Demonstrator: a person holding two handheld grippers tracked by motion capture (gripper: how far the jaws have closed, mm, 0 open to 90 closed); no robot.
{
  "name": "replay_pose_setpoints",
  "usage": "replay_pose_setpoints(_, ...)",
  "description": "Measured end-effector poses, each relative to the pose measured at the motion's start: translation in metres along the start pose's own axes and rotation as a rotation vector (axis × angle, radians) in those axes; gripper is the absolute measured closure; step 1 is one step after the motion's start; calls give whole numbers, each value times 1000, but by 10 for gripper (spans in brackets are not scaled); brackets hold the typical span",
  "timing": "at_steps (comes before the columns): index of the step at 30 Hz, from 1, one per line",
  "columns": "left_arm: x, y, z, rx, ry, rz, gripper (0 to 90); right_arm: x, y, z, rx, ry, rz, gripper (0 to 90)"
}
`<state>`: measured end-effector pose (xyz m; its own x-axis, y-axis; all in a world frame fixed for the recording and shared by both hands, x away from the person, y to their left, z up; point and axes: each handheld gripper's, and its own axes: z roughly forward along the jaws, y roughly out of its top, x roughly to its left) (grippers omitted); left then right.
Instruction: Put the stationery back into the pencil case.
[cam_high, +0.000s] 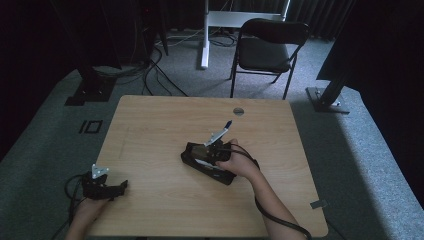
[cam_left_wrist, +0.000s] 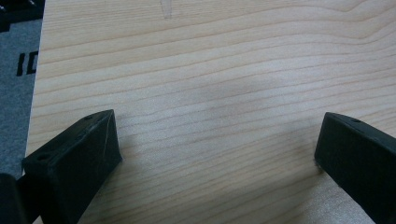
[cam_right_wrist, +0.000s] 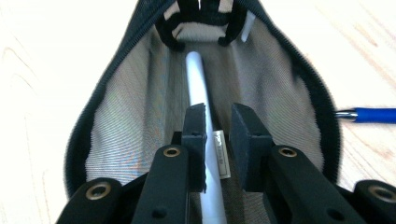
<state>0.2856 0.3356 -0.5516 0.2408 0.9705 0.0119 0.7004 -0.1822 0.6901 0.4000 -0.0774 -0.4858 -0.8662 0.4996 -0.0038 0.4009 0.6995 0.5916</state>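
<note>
A black pencil case (cam_high: 197, 161) lies open at the middle of the table, its grey lining (cam_right_wrist: 126, 121) facing my right gripper view. My right gripper (cam_right_wrist: 218, 112) reaches into it (cam_high: 209, 152). A white pen (cam_right_wrist: 198, 74) lies along the bottom of the case and runs between the jaws. It sits against the left pad, with a narrow gap to the right pad, so the jaws stand slightly open and do not clamp it. A blue pen (cam_right_wrist: 371, 114) lies on the table just outside the case (cam_high: 228, 123). My left gripper (cam_high: 117, 187) rests open on the bare front-left of the table (cam_left_wrist: 219, 126).
The wooden table (cam_high: 160, 125) has a round cable hole (cam_high: 238, 111) near its far edge. A black chair (cam_high: 267, 47) and a white desk leg (cam_high: 204, 35) stand beyond it. Cables trail over the grey carpet (cam_high: 150, 75).
</note>
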Motion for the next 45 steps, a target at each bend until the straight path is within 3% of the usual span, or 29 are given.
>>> replay_pose_setpoints(12, 0, 0, 0, 0, 0, 0, 1, -6, -5, -37, -150, 24, 50, 760)
replay_pose_setpoints(19, 0, 0, 0, 0, 0, 0, 1, -16, -10, -50, -195, 3, 92, 760)
replay_pose_setpoints(22, 0, 0, 0, 0, 0, 0, 1, -22, -13, -55, -231, -19, 131, 755)
replay_pose_setpoints(30, 0, 0, 0, -1, 0, -1, 1, -37, -18, -53, -251, -91, 198, 742)
replay_pose_setpoints(37, 0, 0, 0, 0, 0, 0, 1, -53, -25, -44, -285, -173, 289, 732)
replay_pose_setpoints(45, 0, 0, 0, 0, 0, 0, 1, -65, -31, -33, -290, -221, 362, 710)
